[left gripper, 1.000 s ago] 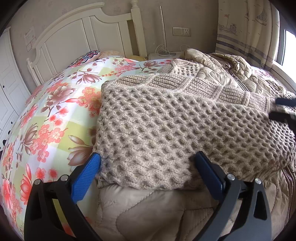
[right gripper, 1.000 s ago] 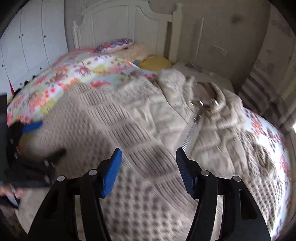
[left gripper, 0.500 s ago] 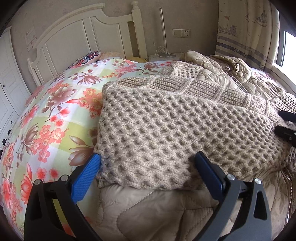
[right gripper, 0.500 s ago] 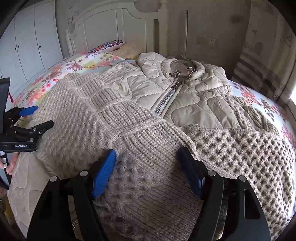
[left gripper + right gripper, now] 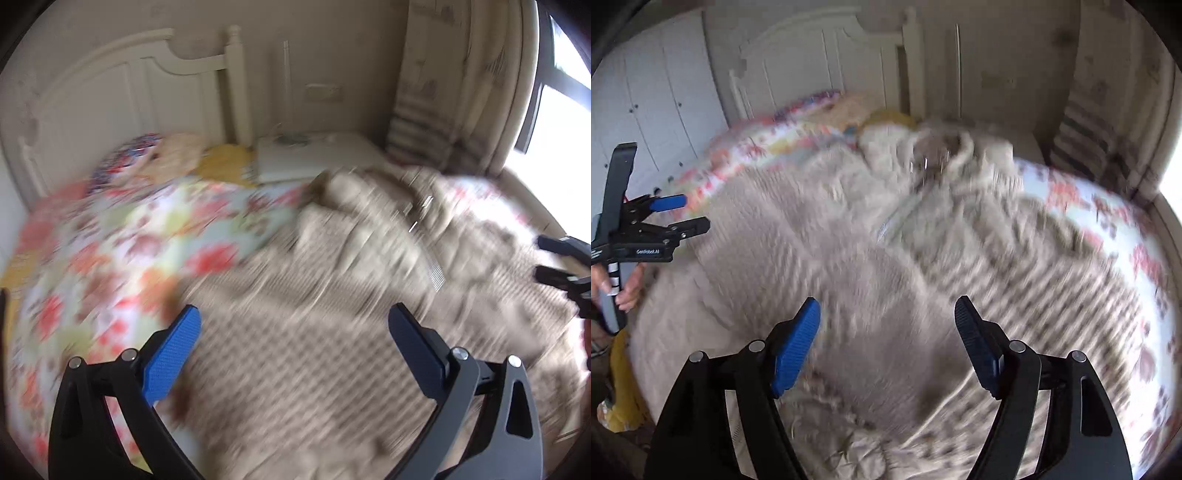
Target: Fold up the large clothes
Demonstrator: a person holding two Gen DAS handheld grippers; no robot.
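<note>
Left gripper [image 5: 293, 326], black frame with blue pads: jaws spread wide, nothing between them; it has lifted clear of the beige honeycomb-knit sweater [image 5: 295, 354], whose near edge sat between its pads a second ago. The sweater lies across the floral-quilted bed [image 5: 110, 251], over a cream quilted zip jacket [image 5: 923, 192]. Right gripper [image 5: 888, 330]: jaws have just been opening, empty, above the knit. Judgement: a fold has been released; the next grasp is pending. Both views are blurred. The jacket beneath may drag along when the sweater is pulled.
</note>
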